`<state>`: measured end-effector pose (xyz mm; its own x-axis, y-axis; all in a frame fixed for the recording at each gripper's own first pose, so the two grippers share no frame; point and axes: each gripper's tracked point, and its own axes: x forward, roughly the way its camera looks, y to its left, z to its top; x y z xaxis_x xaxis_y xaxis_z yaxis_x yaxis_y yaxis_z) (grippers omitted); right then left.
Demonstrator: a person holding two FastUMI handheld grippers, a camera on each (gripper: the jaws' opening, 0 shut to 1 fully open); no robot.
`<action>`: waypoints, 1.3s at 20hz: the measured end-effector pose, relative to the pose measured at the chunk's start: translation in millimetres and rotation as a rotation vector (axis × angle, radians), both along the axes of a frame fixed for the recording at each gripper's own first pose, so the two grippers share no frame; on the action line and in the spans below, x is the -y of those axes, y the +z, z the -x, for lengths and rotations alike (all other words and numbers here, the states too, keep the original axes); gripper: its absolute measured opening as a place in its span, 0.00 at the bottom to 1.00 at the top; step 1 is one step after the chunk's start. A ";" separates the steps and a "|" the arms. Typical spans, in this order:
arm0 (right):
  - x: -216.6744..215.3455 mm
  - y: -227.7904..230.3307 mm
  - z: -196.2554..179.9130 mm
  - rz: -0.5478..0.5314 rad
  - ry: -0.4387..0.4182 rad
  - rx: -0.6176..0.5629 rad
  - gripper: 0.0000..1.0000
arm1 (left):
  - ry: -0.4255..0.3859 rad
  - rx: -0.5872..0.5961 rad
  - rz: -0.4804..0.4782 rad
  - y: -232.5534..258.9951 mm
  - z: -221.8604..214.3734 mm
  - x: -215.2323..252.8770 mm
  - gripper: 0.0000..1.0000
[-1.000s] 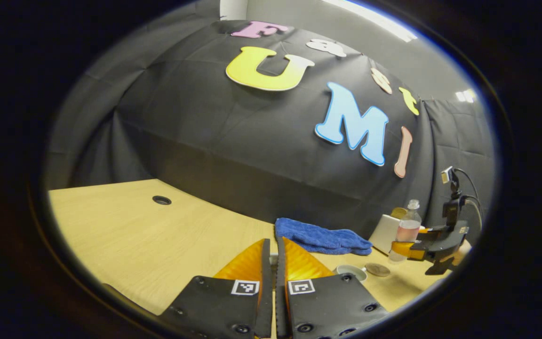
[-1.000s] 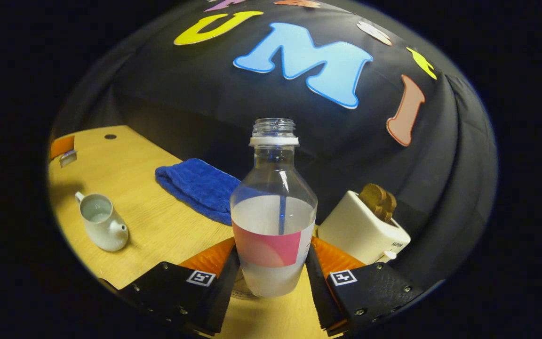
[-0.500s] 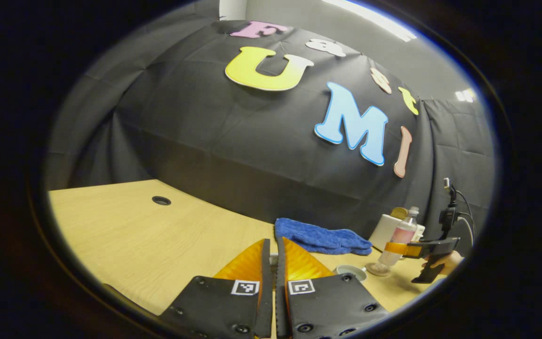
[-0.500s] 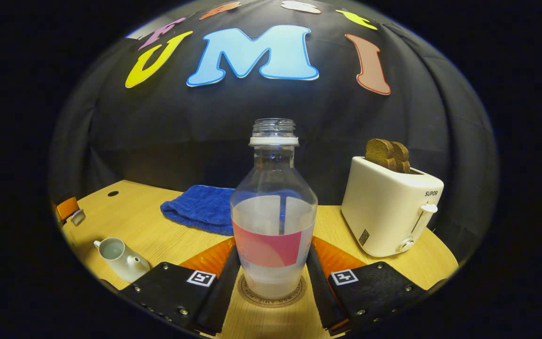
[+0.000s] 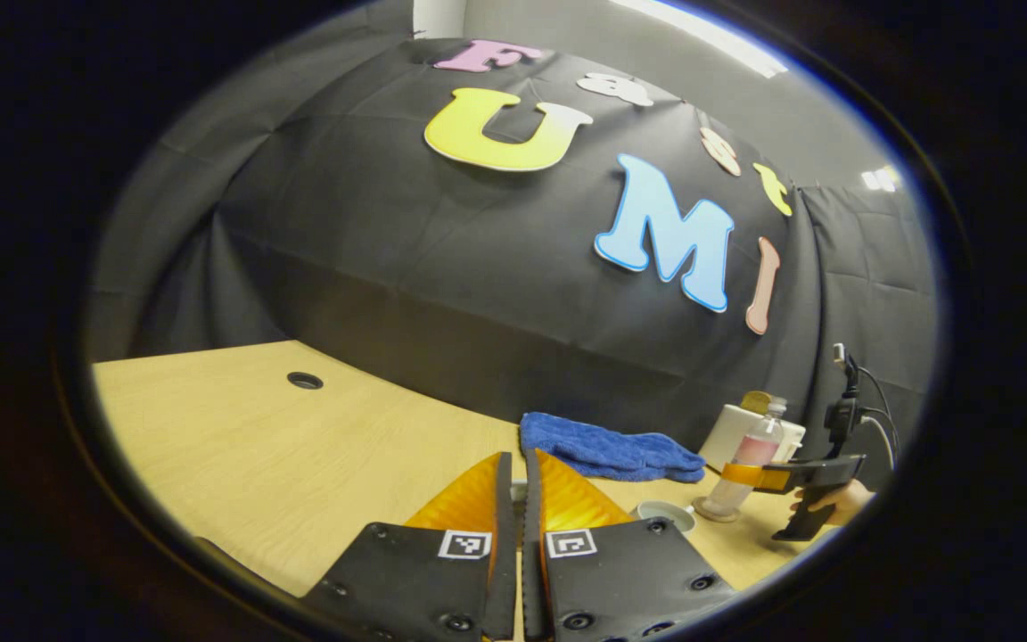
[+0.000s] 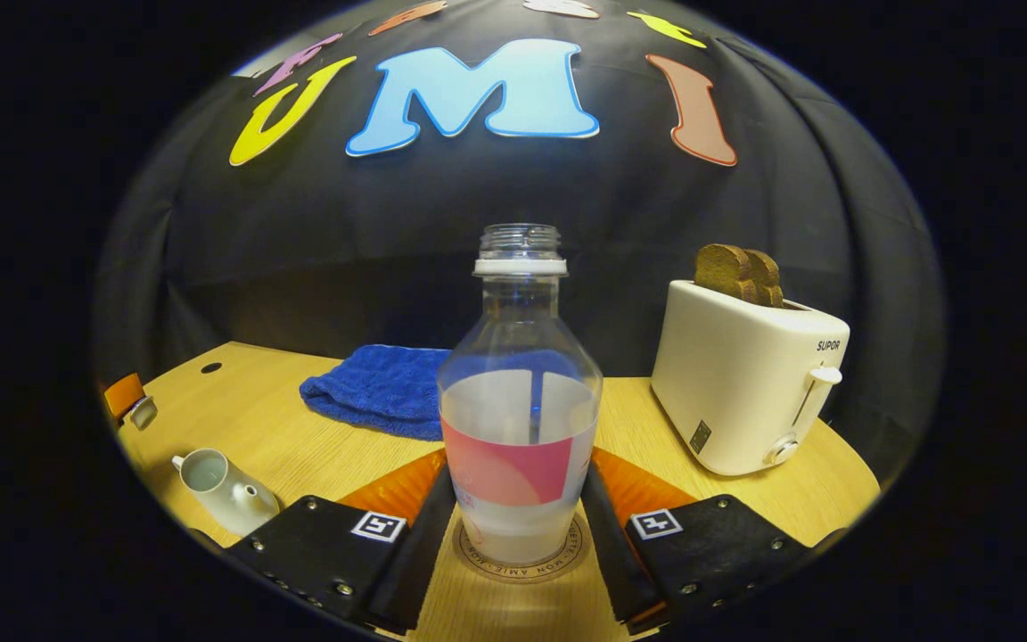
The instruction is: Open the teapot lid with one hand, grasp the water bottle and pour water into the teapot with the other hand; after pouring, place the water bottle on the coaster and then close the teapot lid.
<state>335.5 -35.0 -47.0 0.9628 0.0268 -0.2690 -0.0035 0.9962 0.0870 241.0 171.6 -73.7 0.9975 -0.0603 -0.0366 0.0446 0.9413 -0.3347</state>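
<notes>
The clear water bottle (image 6: 520, 401), uncapped, pink-labelled and part full, stands upright on the round coaster (image 6: 522, 557). My right gripper (image 6: 520, 473) is shut on its lower body, one finger on each side. The white teapot (image 6: 224, 486) sits open at the lower left with water inside. In the left gripper view, my left gripper (image 5: 518, 459) is nearly closed on a small white piece, the teapot lid, held above the table. The teapot's rim (image 5: 665, 511), the bottle (image 5: 750, 455) and the coaster (image 5: 710, 513) lie to its right, with a hand (image 5: 839, 499) holding the right gripper.
A blue towel (image 6: 371, 388) lies behind the bottle by the wall. A white toaster (image 6: 750, 392) with toast stands at the right. The wooden table (image 5: 255, 446) has a cable hole (image 5: 304, 381) at the far left.
My right gripper brought the bottle down from the air, levelled it and set it on the coaster. The left gripper has stayed still with the lid.
</notes>
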 end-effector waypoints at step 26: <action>1.9 117.3 81.1 -0.011 -0.088 0.281 0.98 | -0.002 0.000 -0.001 0.3 -0.2 0.7 0.12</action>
<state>254.3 -36.9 70.2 0.9982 -0.0587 0.0087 0.0575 0.9928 0.1054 241.2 171.0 -73.4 0.9974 -0.0620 -0.0369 0.0462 0.9415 -0.3339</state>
